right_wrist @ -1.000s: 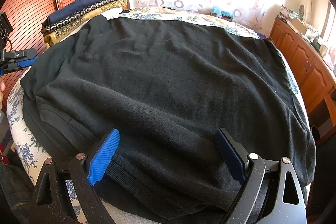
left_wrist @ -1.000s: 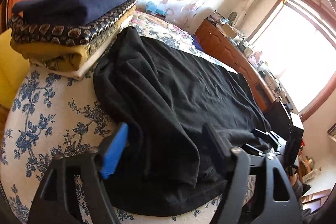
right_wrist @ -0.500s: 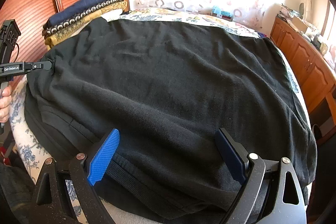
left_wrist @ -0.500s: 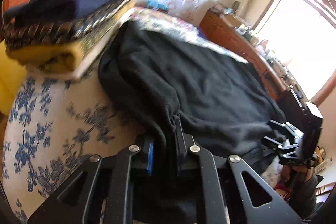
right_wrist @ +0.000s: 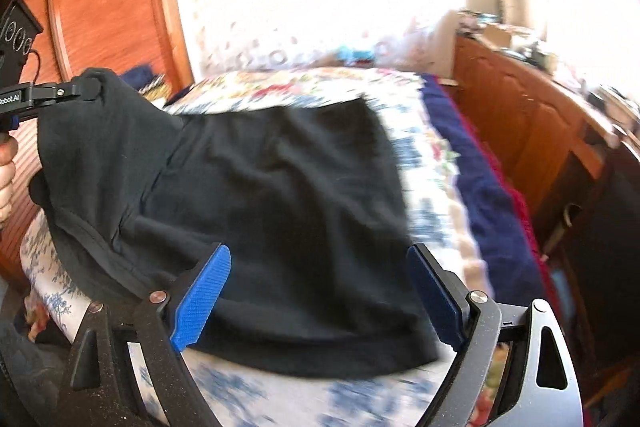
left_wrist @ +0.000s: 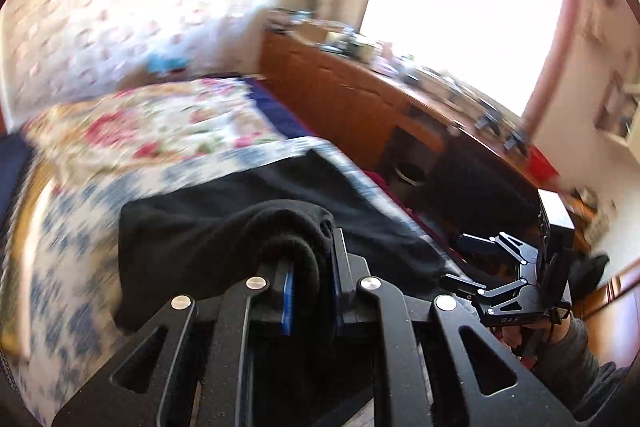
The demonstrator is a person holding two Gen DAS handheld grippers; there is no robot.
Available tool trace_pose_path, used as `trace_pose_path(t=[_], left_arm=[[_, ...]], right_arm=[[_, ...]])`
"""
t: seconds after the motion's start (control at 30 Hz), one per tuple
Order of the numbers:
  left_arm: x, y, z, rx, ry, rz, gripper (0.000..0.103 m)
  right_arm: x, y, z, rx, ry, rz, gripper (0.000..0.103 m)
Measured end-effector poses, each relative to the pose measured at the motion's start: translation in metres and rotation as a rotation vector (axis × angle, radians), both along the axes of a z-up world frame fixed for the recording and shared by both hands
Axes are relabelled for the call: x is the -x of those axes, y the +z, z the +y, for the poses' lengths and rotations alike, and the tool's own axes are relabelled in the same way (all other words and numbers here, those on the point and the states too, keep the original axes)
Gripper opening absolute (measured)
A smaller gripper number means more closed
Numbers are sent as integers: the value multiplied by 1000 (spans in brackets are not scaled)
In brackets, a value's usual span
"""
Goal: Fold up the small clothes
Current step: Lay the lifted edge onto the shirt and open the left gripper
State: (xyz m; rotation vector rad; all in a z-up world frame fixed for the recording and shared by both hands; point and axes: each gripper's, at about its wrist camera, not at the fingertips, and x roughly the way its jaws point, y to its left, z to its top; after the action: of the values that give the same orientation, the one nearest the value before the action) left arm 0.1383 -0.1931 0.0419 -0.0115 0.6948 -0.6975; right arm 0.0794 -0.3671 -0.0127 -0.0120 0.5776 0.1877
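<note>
A black garment (left_wrist: 192, 239) lies on the bed, blurred by motion. My left gripper (left_wrist: 312, 259) is shut on a bunched fold of its edge, which bulges over the blue pads. In the right wrist view the left gripper (right_wrist: 80, 91) holds that corner of the black garment (right_wrist: 280, 187) raised at the left. My right gripper (right_wrist: 320, 259) hovers over the near hem, jaws wide apart and closing slightly, its pads (right_wrist: 204, 291) not pressing the cloth. The right gripper (left_wrist: 456, 259) also shows at the bed's right edge.
A blue-and-white floral bed cover (left_wrist: 68, 251) lies under the garment. A wooden dresser (left_wrist: 340, 95) with clutter runs along the right wall below a bright window (left_wrist: 460, 7). A wooden wardrobe (right_wrist: 108, 7) stands at the left, with folded clothes (right_wrist: 148, 79) peeking behind the lifted cloth.
My left gripper closed on the garment's edge, then lifted and carried it across, doubling the cloth over. My right gripper stayed open and shifted sideways; both views swung toward the dresser.
</note>
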Motion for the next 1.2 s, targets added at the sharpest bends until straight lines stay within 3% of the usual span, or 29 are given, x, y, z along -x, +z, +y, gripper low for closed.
trace_pose_path(t=[0.1,0.17,0.23,0.4,0.47,0.5,0.53,0.73,0.93,1.2], left_arm=[[-5,3,-49,-42,-82,27,16],[-5,1,-65,-95,-118,32,24],[-3,-4,-71,-124,-149,22,47],[-4,-12,-68,-160,-166,33,51],[-4,-11,-67,-148,-162,43,61],[-4,-9,-66,-136,-169,51,76],[-4,-8,-66,-131,-185,59,80],[3,-7,-64,-190,-212,68,81],[-3,-43,-64,-339,-254,139,81],[5,-60,-27,-319,-214,169,81]], right_arm=[[15,9,-24,-14,-54,-27,90],[22,11,-36,-27,-75,-36,90],[27,11,-41,-32,-82,-37,90],[26,3,-40,-23,-82,-23,90],[19,2,-38,-23,-74,-16,90],[18,5,-38,-23,-72,-15,90],[15,5,-38,-24,-70,-13,90],[8,8,-33,-31,-59,-19,90],[6,8,-31,-19,-54,-27,90],[1,6,-22,-10,-25,-22,90]])
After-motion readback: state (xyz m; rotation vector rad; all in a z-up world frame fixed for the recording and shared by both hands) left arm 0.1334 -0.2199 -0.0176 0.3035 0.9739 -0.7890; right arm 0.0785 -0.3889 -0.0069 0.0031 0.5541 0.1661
